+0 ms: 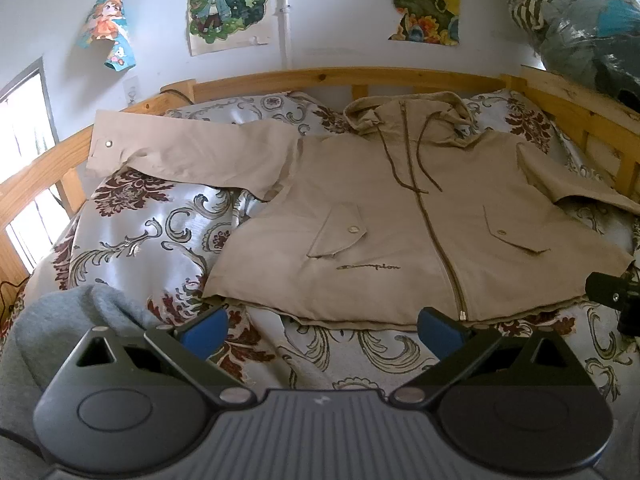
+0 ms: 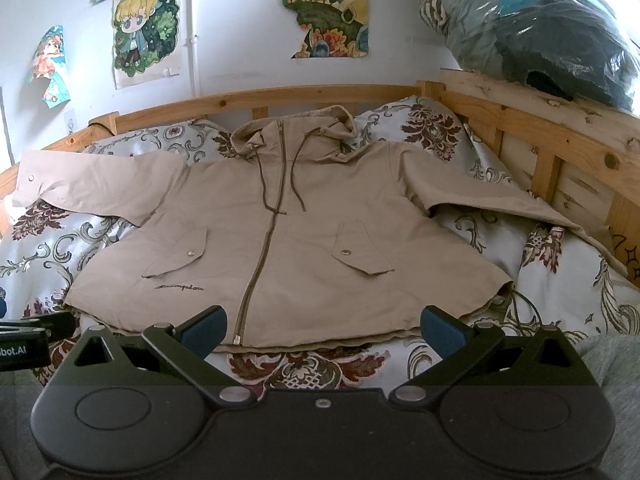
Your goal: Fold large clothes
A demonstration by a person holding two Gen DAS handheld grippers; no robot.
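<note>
Daylight enters from the window (image 1: 24,152) at the left; illumination is soft and even. Shadows are faint. The satin bedspread (image 1: 132,220) shows mild sheen, and the plastic-wrapped bundle (image 2: 552,28) carries glare. Focus is sharp. Fisheye distortion bends the bed frame (image 2: 540,120); corners vignette black.

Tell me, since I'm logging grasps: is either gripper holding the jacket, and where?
Nothing is held: left gripper and right gripper stand open, short of the jacket hem.
</note>
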